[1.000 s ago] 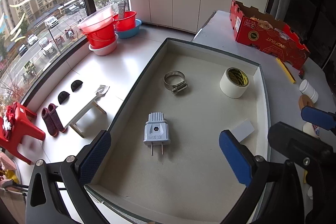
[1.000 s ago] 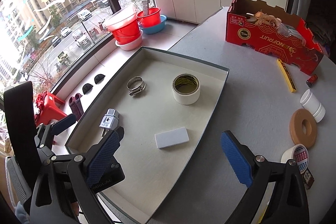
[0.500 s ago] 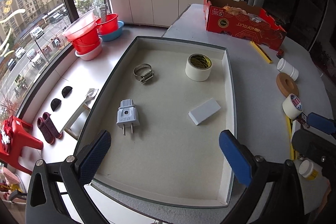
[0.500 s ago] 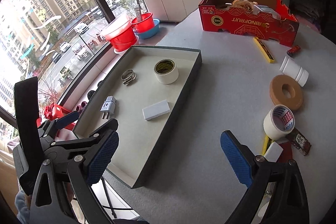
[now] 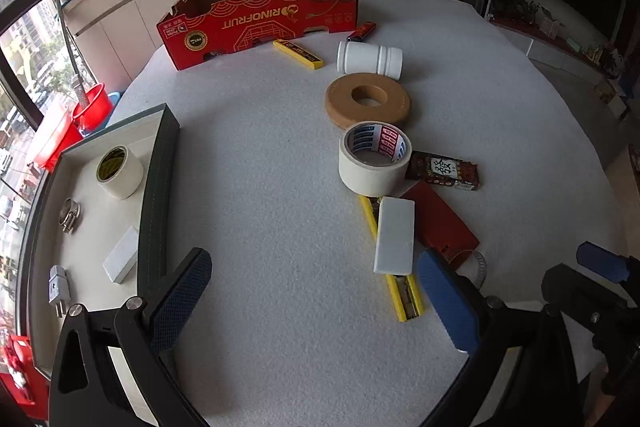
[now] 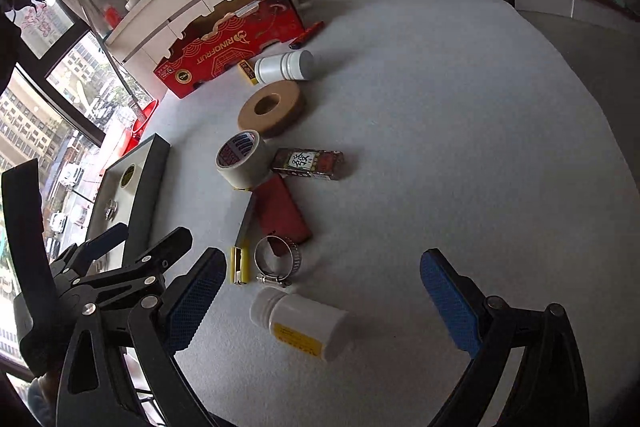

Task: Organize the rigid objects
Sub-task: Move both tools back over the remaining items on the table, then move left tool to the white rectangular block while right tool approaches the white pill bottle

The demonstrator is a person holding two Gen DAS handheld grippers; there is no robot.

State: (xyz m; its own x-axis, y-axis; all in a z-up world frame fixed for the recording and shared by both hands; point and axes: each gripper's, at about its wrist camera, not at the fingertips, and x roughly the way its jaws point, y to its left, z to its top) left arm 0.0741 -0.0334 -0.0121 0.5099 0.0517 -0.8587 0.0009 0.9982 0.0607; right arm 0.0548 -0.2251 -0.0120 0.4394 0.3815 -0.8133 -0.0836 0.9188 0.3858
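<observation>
Both grippers are open and empty above the white table. My left gripper (image 5: pixel 316 303) hovers near a white block (image 5: pixel 394 235) lying on a yellow ruler (image 5: pixel 402 297). Beyond it are a white tape roll (image 5: pixel 374 159), a tan ring (image 5: pixel 367 101) and a white jar (image 5: pixel 370 59). The tray (image 5: pixel 158 195) at left holds a tape roll (image 5: pixel 119 171), a hose clamp (image 5: pixel 70 215), a white block (image 5: pixel 120 255) and a plug (image 5: pixel 58 289). My right gripper (image 6: pixel 320 307) hovers over a white bottle (image 6: pixel 300 323), beside a hose clamp (image 6: pixel 277 259).
A red cardboard box (image 5: pixel 260 17) stands at the table's far side, with a yellow box cutter (image 5: pixel 298 53) and a lighter (image 5: pixel 362 31) before it. A red flat case (image 5: pixel 440 223) and a dark printed box (image 5: pixel 442 170) lie right of the tape. The table edge curves at right.
Both grippers have swung right, away from the tray and over the loose objects on the table. Both stayed open and empty.
</observation>
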